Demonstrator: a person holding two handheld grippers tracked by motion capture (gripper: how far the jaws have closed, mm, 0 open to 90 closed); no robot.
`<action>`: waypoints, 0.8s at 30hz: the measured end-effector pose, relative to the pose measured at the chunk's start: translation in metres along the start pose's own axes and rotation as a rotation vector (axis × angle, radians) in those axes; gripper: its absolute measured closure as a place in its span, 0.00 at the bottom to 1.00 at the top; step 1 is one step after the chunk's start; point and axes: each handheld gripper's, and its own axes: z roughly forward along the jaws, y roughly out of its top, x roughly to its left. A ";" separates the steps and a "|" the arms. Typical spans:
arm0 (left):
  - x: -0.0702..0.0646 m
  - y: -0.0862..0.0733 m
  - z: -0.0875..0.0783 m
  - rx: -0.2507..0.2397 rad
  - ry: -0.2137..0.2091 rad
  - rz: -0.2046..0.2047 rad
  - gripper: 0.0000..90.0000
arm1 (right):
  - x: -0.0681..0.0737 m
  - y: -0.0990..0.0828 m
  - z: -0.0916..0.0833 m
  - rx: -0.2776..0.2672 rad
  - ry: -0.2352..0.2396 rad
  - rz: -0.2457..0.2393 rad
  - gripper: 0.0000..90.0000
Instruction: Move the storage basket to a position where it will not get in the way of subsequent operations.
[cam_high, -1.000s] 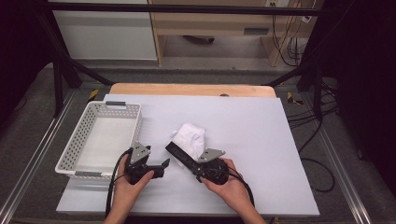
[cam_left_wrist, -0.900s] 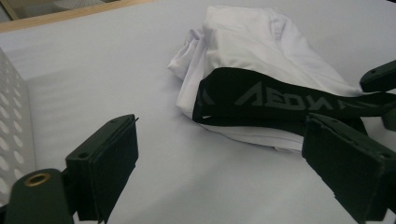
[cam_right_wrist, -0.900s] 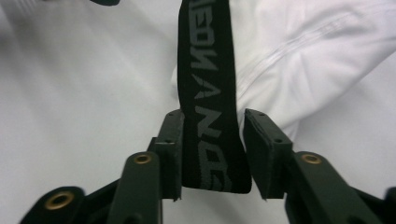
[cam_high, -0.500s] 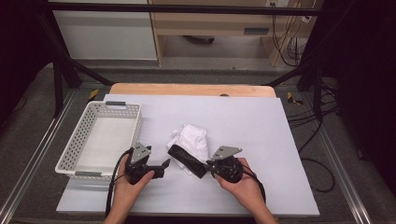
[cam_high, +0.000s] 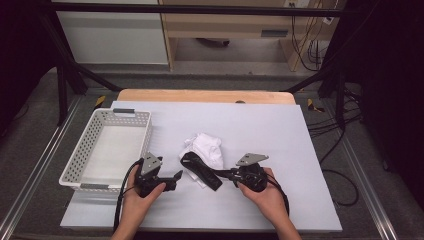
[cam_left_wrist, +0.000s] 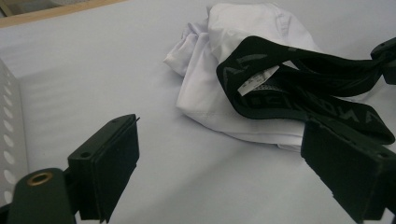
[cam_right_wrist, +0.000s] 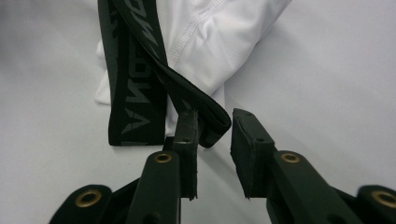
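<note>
A crumpled white garment (cam_high: 207, 147) with a black lettered waistband (cam_high: 200, 170) lies mid-table. My right gripper (cam_high: 224, 176) points left at the band's near end. In the right gripper view its jaws (cam_right_wrist: 215, 116) stand a little apart, having just been opening. The band's folded end (cam_right_wrist: 135, 93) sits between them against one pad, with a gap to the other. The white cloth (cam_right_wrist: 219, 32) lies beyond. My left gripper (cam_high: 176, 179) rests left of the garment, wide open and empty. Ahead of its jaws (cam_left_wrist: 224, 128) are the cloth (cam_left_wrist: 205, 88) and the band (cam_left_wrist: 280, 107).
A white perforated basket (cam_high: 80, 150) stands at the table's left, just beyond my left hand; its wall (cam_left_wrist: 9, 140) edges the left gripper view. A wooden strip (cam_high: 200, 95) runs along the table's far edge. Bare table spreads to the right of the garment.
My right hand has slid to the right along the table, away from the garment's middle toward the waistband's end. Left hand, garment and basket have stayed put.
</note>
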 end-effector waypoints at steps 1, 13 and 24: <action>0.000 0.000 0.000 -0.002 0.001 0.000 0.13 | 0.000 0.000 0.000 0.000 0.000 0.000 0.77; 0.000 -0.001 0.000 -0.002 0.012 -0.004 0.13 | -0.001 0.003 -0.004 -0.031 -0.007 0.010 0.45; 0.002 0.000 -0.002 -0.009 0.017 -0.005 0.13 | -0.001 0.011 -0.022 -0.128 -0.053 -0.022 0.24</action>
